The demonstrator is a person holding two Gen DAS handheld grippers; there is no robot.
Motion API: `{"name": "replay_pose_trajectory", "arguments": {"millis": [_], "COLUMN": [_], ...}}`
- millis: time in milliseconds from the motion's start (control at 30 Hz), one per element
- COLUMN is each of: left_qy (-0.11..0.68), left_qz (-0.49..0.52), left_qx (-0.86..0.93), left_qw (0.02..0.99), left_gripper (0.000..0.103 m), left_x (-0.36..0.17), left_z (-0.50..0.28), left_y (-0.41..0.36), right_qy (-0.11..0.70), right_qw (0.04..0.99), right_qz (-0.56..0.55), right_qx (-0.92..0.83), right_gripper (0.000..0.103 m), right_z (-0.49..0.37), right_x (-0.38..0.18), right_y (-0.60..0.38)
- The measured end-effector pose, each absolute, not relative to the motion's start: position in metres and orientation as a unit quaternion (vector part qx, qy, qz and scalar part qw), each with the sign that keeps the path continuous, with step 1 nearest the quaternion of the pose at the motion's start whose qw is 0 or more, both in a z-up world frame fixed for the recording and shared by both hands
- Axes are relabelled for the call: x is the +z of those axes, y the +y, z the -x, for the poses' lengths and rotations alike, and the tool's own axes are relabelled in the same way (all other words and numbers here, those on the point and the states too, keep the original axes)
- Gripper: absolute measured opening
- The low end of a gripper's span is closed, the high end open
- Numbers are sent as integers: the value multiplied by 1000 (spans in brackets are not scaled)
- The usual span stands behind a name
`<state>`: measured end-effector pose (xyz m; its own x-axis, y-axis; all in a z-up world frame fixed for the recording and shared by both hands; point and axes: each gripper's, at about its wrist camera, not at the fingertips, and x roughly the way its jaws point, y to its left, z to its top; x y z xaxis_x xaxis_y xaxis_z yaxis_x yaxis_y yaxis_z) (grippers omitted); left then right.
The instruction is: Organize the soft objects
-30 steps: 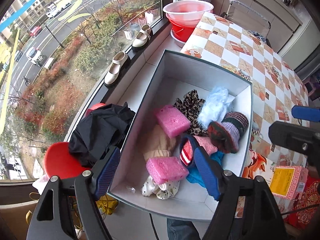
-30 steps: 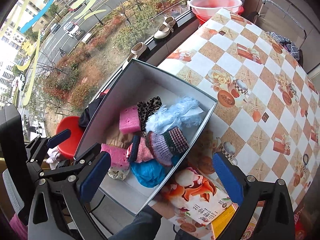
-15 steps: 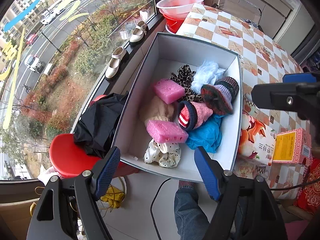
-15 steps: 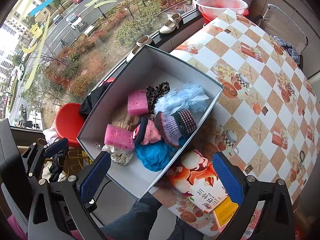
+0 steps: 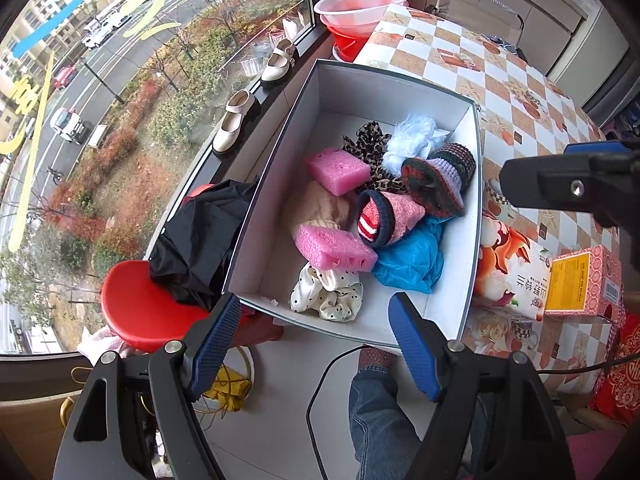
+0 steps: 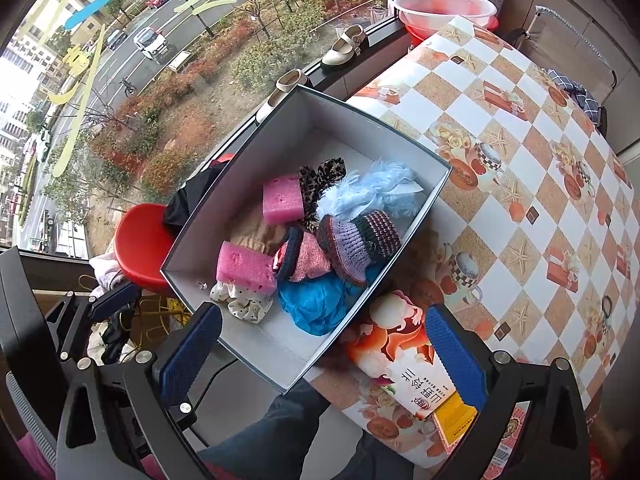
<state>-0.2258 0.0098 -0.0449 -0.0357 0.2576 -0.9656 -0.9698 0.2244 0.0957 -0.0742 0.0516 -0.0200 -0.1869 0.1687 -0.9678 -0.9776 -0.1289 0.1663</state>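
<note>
Below both cameras sits an open grey box [image 5: 276, 184] at the edge of a bench [image 6: 520, 184] covered in an orange and white checked cloth. Part of the box overhangs the bench edge toward a large window.

Inside the box lies a heap of soft things. Two pink sponges [image 5: 338, 170] are there, one near the middle and one [image 5: 334, 248] nearer the camera. Between them is a beige knitted piece [image 5: 316, 206]. A leopard-print fabric [image 5: 366, 140] and a pale blue fluffy item [image 5: 414, 140] lie toward the far wall. A striped knitted hat [image 5: 440, 178] rests against the right wall, touching a pink knitted sock with a navy cuff [image 5: 390, 218]. A bright blue cloth [image 5: 412, 260] lies under the sock, and a white polka-dot scrunchie [image 5: 326, 294] is closest to the near wall.

The left claw [image 5: 310, 346] hangs over the near rim of the box, pointing steeply down, released, with nothing between its blue pads. The right claw [image 6: 318, 354] hangs over the near corner of the box and the bench edge, also spread wide and empty.

Beside the box on the bench lie a printed tissue pack [image 5: 516, 276] and a pink carton [image 5: 584, 284]. A red stool [image 5: 136, 312] carrying black clothing [image 5: 200, 248] stands by the window. A person's jeans-clad leg [image 5: 384, 420] shows below.
</note>
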Motion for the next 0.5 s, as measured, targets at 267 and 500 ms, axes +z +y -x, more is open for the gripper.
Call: {"name": "replay_pose_trajectory", "arguments": {"millis": [267,500], "left_qy": [503,453], "left_qz": [354,371], "left_qx": [514,489], "left_qw": [598,647], "left_gripper": [80,80], "left_x": [-44,-30], "left_z": [226,228], "left_y": [8,2], "right_qy": [465,469], "right_qw": [470,473], "right_qz": [432,424], "right_qx": [613,614], "right_gripper": [102,102], "right_z": [76,75], "right_x": [-17,-17], "right_y": [48,44]}}
